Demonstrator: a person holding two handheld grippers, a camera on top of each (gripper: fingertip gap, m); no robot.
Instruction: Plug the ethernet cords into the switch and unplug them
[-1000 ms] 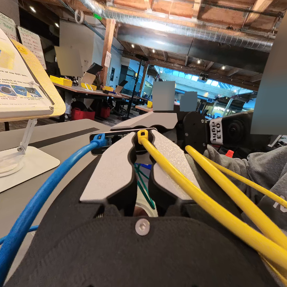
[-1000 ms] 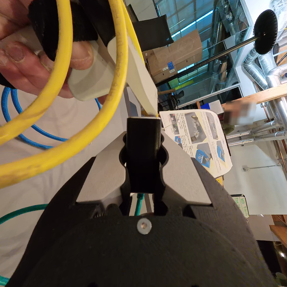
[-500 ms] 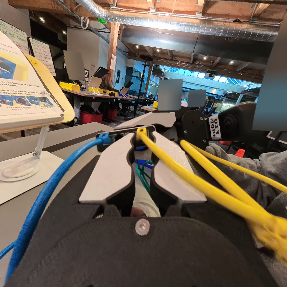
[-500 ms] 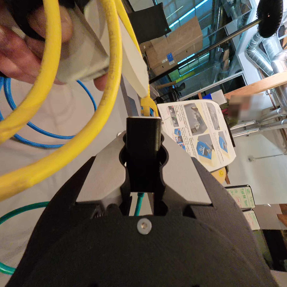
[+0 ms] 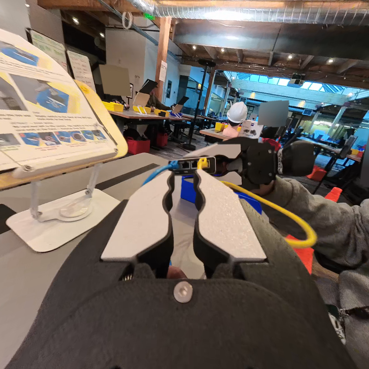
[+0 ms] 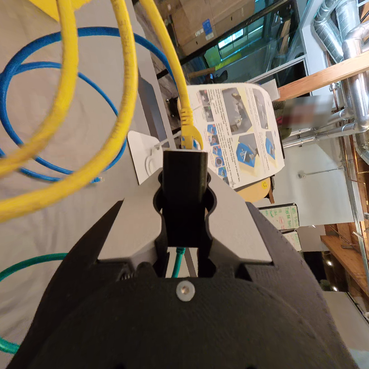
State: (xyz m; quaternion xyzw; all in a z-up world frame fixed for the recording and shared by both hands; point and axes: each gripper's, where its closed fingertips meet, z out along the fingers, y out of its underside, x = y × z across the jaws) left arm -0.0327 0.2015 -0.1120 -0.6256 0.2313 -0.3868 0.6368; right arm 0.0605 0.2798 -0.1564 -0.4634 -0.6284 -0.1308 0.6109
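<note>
Switch (image 5: 192, 165) is your landmark, a slim black box held off the desk (image 5: 50, 279) with its long axis lying crosswise to your left tongs (image 5: 183, 175) and its port face turned toward them; it sits just past the left fingertips, dead ahead, so your left hand is the one nearer the ports; the right tongs (image 6: 184, 173) are clamped on the switch's end, fingers pressed to both flat sides, and serve only to steady it; the left tongs stand parted with nothing between them; at the switch's far-left port the blue cord (image 5: 157, 171) is seated, and toward its right end the yellow cord (image 5: 279, 209) is seated too, looping away to the right of the switch; two ports between them look vacant; below the switch, a green cord (image 6: 24, 261) trails over the desk, one end running up behind it, whether plugged I cannot tell; my judgement: the next reach is straight forward along the left fingers, square to the switch's length.
</note>
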